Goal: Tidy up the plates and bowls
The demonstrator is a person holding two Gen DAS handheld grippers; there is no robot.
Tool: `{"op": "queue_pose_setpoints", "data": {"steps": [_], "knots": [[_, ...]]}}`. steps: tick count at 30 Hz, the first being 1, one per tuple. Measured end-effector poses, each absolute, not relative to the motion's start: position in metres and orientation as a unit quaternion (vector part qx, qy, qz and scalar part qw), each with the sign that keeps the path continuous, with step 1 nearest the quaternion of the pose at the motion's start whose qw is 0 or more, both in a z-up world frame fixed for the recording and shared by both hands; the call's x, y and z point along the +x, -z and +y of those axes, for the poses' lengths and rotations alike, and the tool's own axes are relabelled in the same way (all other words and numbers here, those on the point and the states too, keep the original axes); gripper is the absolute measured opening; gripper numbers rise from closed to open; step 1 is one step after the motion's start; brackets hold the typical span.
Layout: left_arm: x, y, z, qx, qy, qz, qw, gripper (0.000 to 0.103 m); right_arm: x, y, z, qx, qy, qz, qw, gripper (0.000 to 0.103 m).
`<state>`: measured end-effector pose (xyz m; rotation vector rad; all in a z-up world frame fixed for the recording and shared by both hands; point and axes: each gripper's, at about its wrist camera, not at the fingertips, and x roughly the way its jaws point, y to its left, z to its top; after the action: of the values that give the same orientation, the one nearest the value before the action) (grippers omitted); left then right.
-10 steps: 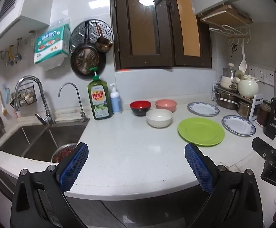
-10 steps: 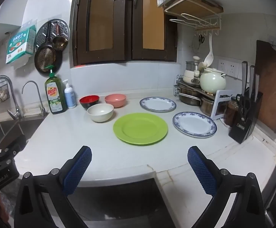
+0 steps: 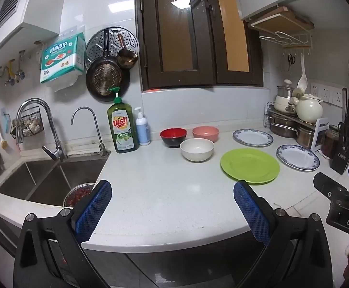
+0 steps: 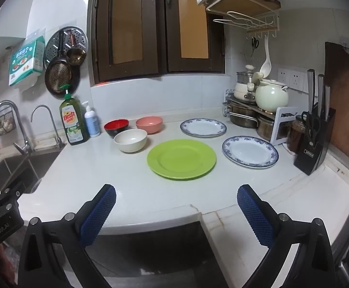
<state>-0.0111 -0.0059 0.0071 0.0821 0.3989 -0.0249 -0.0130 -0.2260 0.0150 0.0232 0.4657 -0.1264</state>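
On the white counter [image 4: 131, 192] lie a green plate [image 4: 181, 159] [image 3: 250, 165] and two blue-rimmed white plates, one behind it [image 4: 203, 127] [image 3: 253, 137] and one to its right [image 4: 250, 151] [image 3: 297, 156]. Left of them stand a white bowl [image 4: 130, 140] [image 3: 196, 149], a red-and-black bowl [image 4: 116, 126] [image 3: 173, 136] and a pink bowl [image 4: 149, 124] [image 3: 205, 133]. My left gripper [image 3: 172, 206] and right gripper [image 4: 175, 208] hover open and empty at the counter's front edge, well short of the dishes.
A sink [image 3: 42, 180] with a faucet [image 3: 37, 124] lies at the left, with dish soap [image 3: 122, 127] and a pump bottle [image 3: 142, 129] behind. Pots and a kettle [image 4: 271, 97] fill the back right corner, beside a knife block [image 4: 315, 141].
Both views have shifted very slightly; the dishes stay where they were and both grippers remain open.
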Motion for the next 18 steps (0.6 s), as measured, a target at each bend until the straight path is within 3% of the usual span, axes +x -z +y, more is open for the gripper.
{"op": "queue_pose_setpoints", "data": {"steps": [18], "knots": [[-0.014, -0.0079, -0.0121, 0.036, 0.035, 0.206, 0.977, 0.103, -0.02, -0.0165, -0.2222, 0.007, 0.064, 0.224, 0.972, 0.102]]}}
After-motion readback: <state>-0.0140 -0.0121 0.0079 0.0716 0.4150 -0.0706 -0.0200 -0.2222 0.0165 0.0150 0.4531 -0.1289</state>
